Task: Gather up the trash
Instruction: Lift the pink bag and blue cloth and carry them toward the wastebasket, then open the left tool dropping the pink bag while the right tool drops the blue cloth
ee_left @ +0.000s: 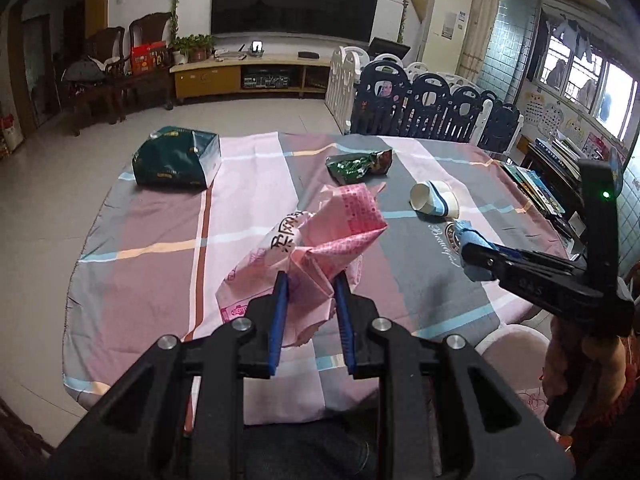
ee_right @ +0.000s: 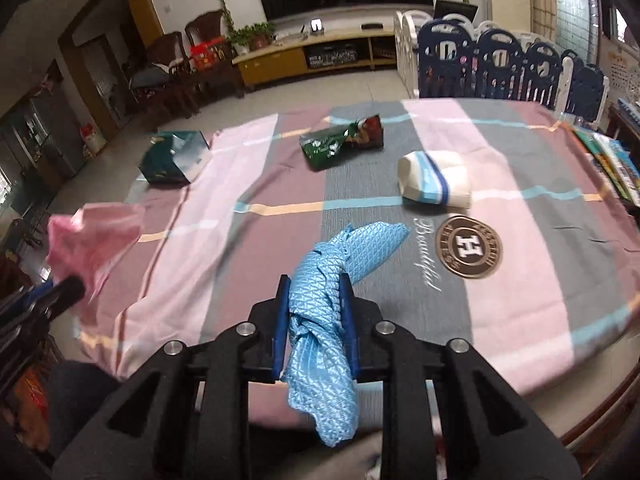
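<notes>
My left gripper (ee_left: 309,280) is shut on a crumpled pink paper wrapper (ee_left: 320,236) and holds it above the near part of the table. It also shows blurred in the right wrist view (ee_right: 88,240). My right gripper (ee_right: 314,284) is shut on a light blue cloth (ee_right: 332,280), also seen in the left wrist view (ee_left: 474,248). On the checked tablecloth (ee_right: 520,184) lie a crushed white paper cup with blue stripes (ee_left: 434,199) (ee_right: 434,182), a green snack bag (ee_left: 358,165) (ee_right: 340,142) and a dark green box (ee_left: 176,158) (ee_right: 172,158).
A stack of books (ee_right: 612,160) lies at the table's right edge. A blue and white play fence (ee_left: 432,108) stands beyond the table. A TV cabinet (ee_left: 248,74) and wooden chairs (ee_left: 120,60) stand at the far wall. A white stool (ee_left: 516,352) stands near right.
</notes>
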Demonstrator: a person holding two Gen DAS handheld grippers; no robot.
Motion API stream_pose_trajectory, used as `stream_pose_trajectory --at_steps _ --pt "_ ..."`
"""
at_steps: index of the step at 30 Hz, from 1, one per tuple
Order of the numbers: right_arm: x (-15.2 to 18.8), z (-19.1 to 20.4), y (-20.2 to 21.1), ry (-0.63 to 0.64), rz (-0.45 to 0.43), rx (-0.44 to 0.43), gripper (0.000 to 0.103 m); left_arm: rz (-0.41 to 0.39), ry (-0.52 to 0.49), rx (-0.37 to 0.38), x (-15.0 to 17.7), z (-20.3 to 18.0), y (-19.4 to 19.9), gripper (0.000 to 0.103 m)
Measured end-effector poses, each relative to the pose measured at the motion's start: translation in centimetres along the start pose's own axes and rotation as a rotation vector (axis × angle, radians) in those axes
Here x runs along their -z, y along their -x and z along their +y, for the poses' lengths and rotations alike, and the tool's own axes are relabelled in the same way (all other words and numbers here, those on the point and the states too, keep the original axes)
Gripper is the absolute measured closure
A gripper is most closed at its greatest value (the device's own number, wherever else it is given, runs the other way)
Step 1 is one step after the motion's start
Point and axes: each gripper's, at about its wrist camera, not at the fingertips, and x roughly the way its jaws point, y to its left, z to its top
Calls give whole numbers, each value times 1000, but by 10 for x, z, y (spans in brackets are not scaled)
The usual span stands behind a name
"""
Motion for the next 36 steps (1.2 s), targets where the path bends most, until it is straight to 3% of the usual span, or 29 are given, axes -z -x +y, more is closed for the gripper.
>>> stream_pose_trajectory --at_steps 10,23,28,34,36 --pt "38 -8 124 -6 -141 49 79 -129 -89 11 -5 -43 79 79" --pt "86 -31 225 -23 -240 66 79 -168 -222 123 11 -124 137 79" --pt "109 -56 240 -89 -228 40 79 -150 -282 173 22 -155 147 79" --pt "140 -71 203 -149 -93 25 78 -155 -336 194 29 -178 155 79" --pt "144 -74 192 -160 -45 67 66 -150 -350 200 30 -182 153 79"
